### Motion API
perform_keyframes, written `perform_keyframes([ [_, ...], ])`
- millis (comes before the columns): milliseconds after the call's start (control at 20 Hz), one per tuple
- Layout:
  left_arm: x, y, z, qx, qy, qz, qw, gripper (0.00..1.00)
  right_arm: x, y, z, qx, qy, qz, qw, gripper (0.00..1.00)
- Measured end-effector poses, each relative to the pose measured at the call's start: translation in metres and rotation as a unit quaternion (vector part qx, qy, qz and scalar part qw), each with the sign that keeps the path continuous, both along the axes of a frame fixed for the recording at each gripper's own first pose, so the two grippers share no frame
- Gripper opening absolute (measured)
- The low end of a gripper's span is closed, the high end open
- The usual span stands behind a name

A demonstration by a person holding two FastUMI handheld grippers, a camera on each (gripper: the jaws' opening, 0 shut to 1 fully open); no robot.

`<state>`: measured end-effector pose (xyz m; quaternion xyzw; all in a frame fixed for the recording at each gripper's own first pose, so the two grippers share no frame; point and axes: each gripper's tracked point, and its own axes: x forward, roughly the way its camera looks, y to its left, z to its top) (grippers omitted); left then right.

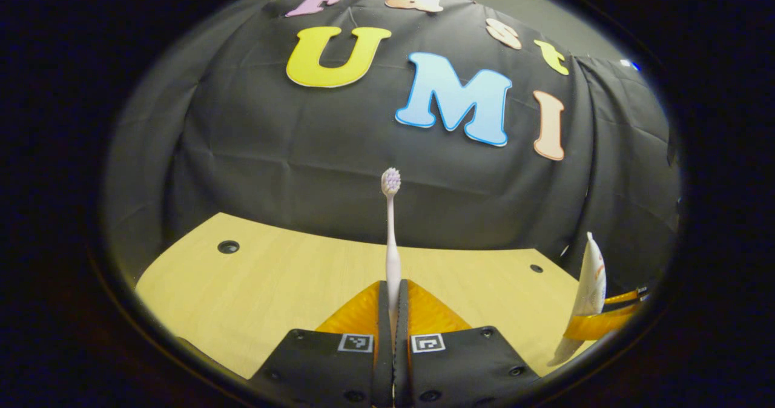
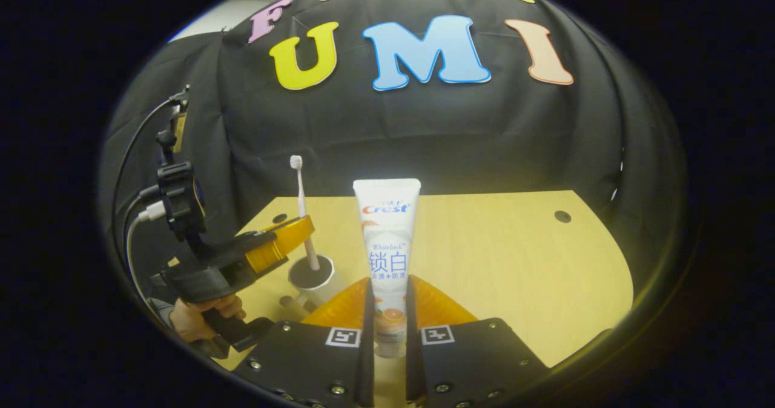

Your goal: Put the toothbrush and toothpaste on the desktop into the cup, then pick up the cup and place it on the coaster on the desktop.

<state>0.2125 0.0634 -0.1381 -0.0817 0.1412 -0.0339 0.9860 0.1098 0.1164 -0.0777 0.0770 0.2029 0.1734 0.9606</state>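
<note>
The left gripper [image 2: 296, 229] pinches the toothbrush [image 2: 301, 208] upright, handle end down over the cup [image 2: 311, 273]. The right gripper [image 2: 387, 311] clamps the toothpaste tube [image 2: 387, 238], upright, right of the cup.

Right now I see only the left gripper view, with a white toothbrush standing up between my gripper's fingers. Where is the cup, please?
Observer: The grey round cup stands on the wooden desktop, directly below the left gripper.
Operator: How low is the brush compared with the cup?
Observer: The lower end of the white toothbrush already reaches into the cup's dark mouth, as far as the right gripper view shows.
</note>
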Motion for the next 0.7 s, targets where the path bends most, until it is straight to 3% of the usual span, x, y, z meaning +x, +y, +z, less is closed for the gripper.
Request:
perform_keyframes([
  [100,-0.001,0.001,-0.007,0.003,0.008,0.001,1.0,0.1,0.004,0.001,-0.001,0.003,0.006,0.0,1.0,0.21],
  [150,-0.003,0.003,-0.009,0.004,0.01,0.003,1.0,0.05,0.004,0.001,-0.001,0.004,0.007,-0.001,1.0,0.21],
  [250,-0.003,0.006,-0.012,0.006,0.014,0.006,1.0,0.13,0.006,0.002,-0.001,0.004,0.008,-0.003,1.0,0.21],
  [400,-0.005,0.004,-0.017,0.007,0.021,0.002,1.0,0.14,0.007,0.002,-0.001,0.005,0.008,-0.005,1.0,0.22],
  [600,-0.009,-0.001,-0.019,0.011,0.026,-0.013,1.0,0.24,0.007,0.005,0.0,0.005,0.007,-0.003,1.0,0.22],
  [650,-0.01,-0.002,-0.021,0.012,0.029,-0.015,0.999,0.36,0.008,0.007,0.001,0.006,0.007,-0.002,1.0,0.22],
  [700,-0.012,-0.003,-0.021,0.011,0.03,-0.02,0.999,0.37,0.008,0.009,0.001,0.007,0.007,-0.001,1.0,0.22],
])
